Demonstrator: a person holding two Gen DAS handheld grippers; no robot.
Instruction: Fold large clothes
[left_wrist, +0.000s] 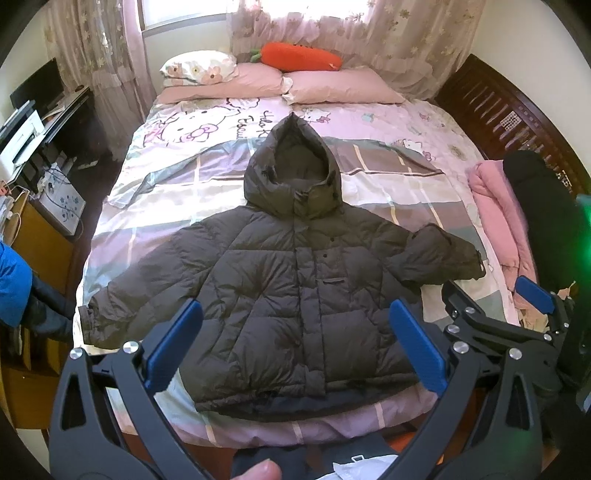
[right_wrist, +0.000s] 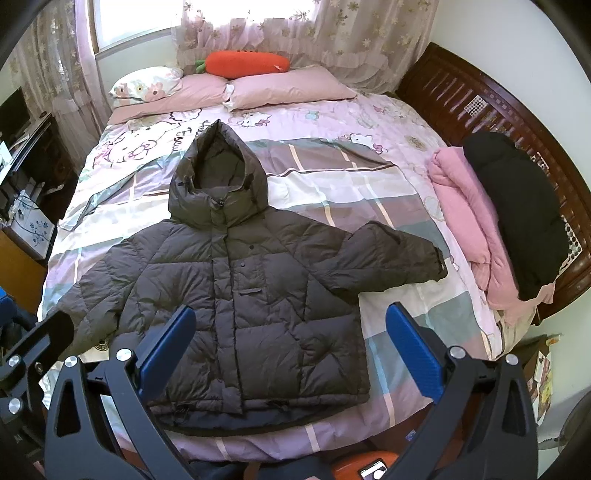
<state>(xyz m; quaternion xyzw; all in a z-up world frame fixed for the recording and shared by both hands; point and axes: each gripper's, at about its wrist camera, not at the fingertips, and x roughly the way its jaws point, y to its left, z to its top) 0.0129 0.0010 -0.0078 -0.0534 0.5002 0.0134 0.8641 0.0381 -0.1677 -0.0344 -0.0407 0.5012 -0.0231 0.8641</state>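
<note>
The pink duvet cover (left_wrist: 236, 122) carries cursive black lettering beside its cartoon cat, upper centre of the frame: "Hello K…" is partly legible, the remainder hidden or blurred.

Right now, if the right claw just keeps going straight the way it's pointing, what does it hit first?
Most likely the dark puffer jacket spread flat on the bed. The open right claw points at its lower front, near the hem, with nothing visible between; depth is hard to judge.

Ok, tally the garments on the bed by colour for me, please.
Dark grey hooded puffer jacket, spread flat: 1
Folded pink padded garment: 1
Folded black padded garment: 1
Total: 3
</note>
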